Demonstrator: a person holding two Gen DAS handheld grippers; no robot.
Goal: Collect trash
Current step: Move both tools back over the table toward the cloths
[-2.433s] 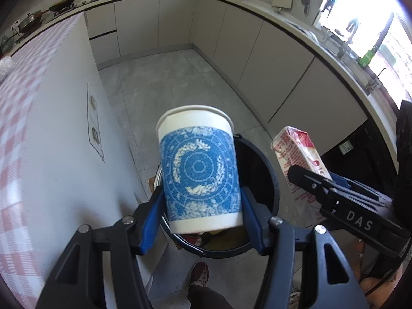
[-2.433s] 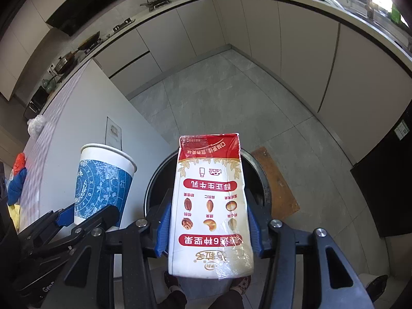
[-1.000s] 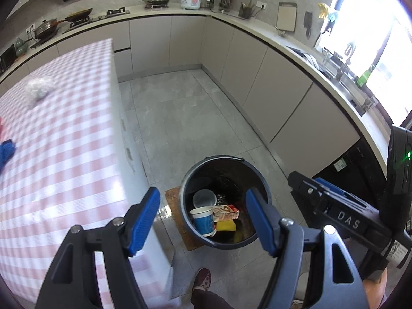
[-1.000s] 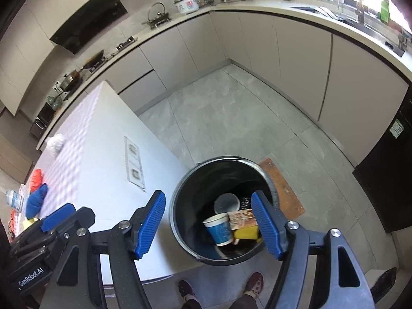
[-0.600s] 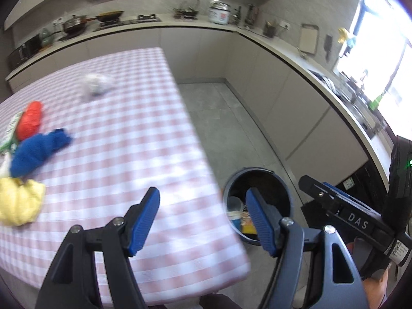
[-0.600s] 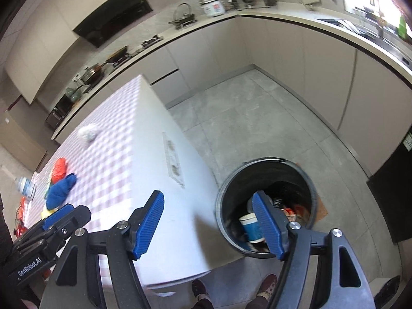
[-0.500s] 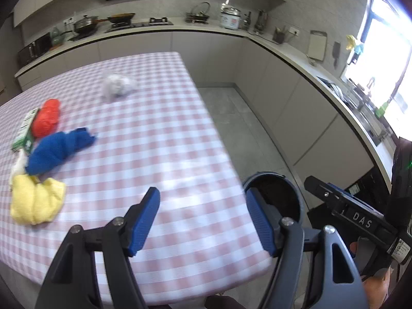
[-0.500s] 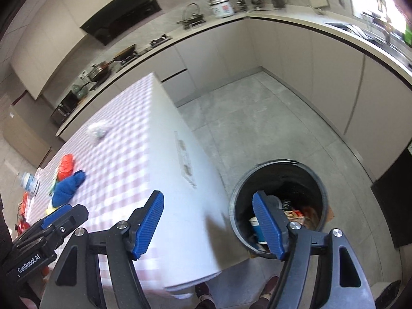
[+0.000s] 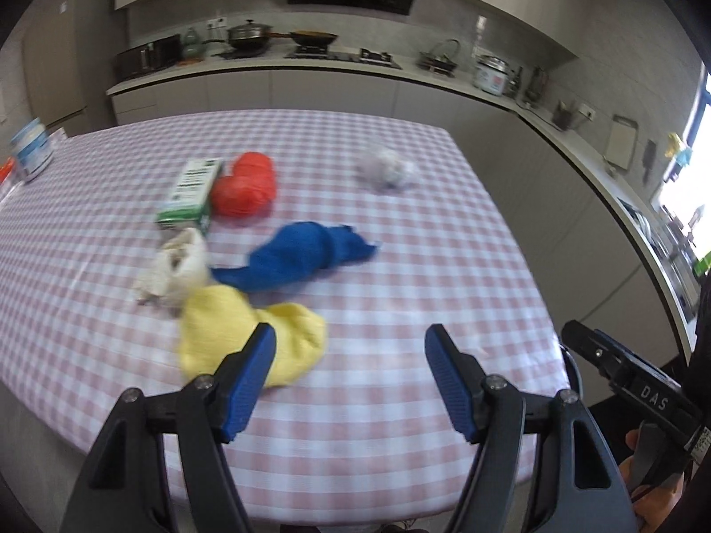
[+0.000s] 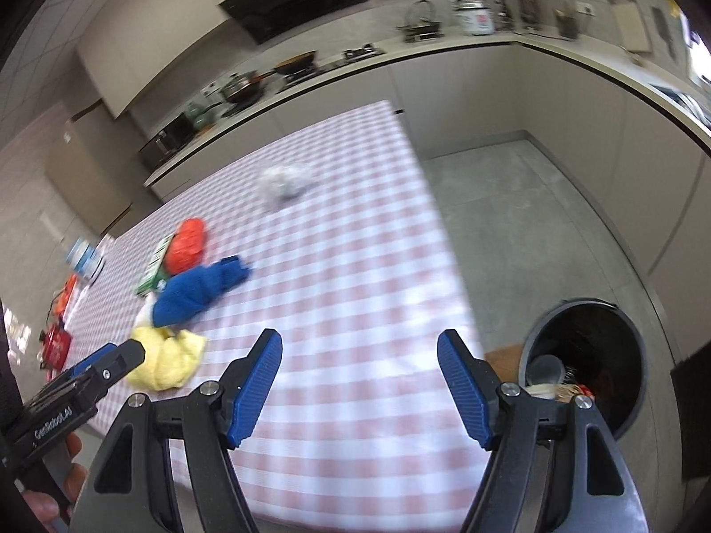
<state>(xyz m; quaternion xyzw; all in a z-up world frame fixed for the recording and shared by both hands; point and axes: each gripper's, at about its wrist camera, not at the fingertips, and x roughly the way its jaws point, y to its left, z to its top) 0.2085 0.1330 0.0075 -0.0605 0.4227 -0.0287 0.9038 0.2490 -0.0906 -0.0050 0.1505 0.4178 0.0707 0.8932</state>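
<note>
Two grippers, both spread wide with nothing between the blue pads: left gripper point(image 9: 349, 373) over the near part of the checked tablecloth point(image 9: 400, 266), right gripper point(image 10: 360, 382) over the cloth's edge by the floor. Just past the left finger, touching nothing: a soft yellow crumpled wad point(image 9: 249, 333), lumpy and blurred. Beyond it, a blue crumpled cloth-like piece point(image 9: 306, 257), long and twisted, its tail end against the yellow wad. Beside that, a small whitish crumpled scrap point(image 9: 177, 266). Farther on, a green-and-white carton point(image 9: 191, 195) lying flat, touching a bright red rounded bundle point(image 9: 244, 186). Well apart toward the far right, a grey-white crumpled ball point(image 9: 386, 169), alone on the cloth. On the floor just off the table's corner, a dark round bin point(image 10: 586, 364), open-topped, with a pale cup and other rubbish inside.
</note>
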